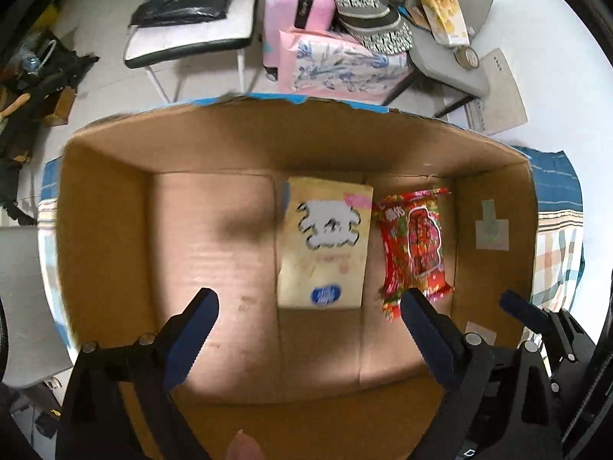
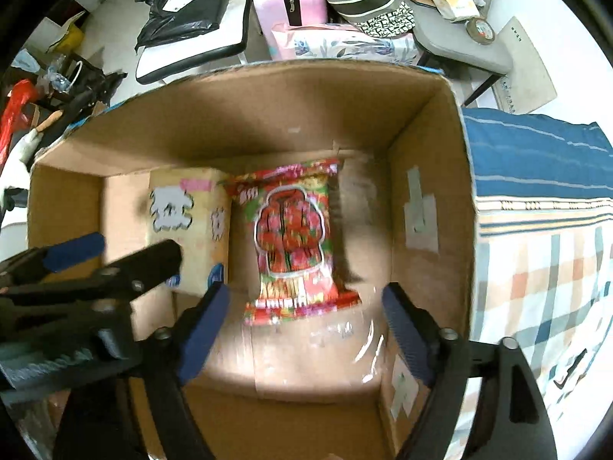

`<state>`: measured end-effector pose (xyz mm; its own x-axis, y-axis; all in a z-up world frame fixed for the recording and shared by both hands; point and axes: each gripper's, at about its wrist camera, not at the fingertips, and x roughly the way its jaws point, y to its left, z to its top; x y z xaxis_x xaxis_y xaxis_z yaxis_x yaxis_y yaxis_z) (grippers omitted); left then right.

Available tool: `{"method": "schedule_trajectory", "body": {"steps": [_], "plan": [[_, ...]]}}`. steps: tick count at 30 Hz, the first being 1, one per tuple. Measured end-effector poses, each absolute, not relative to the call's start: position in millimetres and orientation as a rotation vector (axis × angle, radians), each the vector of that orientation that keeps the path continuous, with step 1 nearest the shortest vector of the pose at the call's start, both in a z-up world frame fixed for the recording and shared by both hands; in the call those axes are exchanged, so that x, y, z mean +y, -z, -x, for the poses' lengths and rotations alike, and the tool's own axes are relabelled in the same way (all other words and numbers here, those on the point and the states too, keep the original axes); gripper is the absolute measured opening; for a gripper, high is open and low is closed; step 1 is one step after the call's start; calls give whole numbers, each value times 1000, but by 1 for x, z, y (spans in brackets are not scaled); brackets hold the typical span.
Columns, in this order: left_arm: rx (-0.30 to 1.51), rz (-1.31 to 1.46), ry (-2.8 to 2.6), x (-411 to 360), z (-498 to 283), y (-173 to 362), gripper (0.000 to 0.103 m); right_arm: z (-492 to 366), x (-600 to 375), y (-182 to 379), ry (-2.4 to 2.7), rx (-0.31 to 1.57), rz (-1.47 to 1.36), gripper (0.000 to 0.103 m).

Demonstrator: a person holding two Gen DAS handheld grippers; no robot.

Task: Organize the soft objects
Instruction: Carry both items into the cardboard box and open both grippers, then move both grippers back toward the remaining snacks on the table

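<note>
An open cardboard box [image 1: 107, 211] holds a beige tissue pack [image 1: 323, 245] and, right of it, a red snack packet [image 1: 415, 245]; both lie flat on the box floor. My left gripper [image 1: 308, 329] is open and empty, hovering above the box over the near end of the tissue pack. In the right wrist view the same box [image 2: 429, 176] holds the red packet [image 2: 295, 234] and the tissue pack [image 2: 191, 222]. My right gripper [image 2: 306, 326] is open and empty above the near end of the red packet. The left gripper also shows in the right wrist view [image 2: 111, 257].
The box sits on a plaid and blue cloth [image 2: 544, 237]. Behind it stand a chair with a black bag [image 1: 191, 0], a pink suitcase [image 1: 295, 7], a floral pink pack [image 1: 341, 65] and a grey chair with clutter [image 1: 444, 50]. The right gripper's finger [image 1: 525, 310] shows beside the box's right wall.
</note>
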<state>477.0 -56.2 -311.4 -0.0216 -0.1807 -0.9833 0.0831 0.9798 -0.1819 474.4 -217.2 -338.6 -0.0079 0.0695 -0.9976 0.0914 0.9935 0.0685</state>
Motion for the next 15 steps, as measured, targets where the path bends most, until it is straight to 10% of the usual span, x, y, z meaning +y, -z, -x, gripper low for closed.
{"method": "schedule_trajectory", "body": {"steps": [15], "plan": [[1390,47,112,-37,-379,235,97,-376,-199,267,9,1490,-76,103]]}}
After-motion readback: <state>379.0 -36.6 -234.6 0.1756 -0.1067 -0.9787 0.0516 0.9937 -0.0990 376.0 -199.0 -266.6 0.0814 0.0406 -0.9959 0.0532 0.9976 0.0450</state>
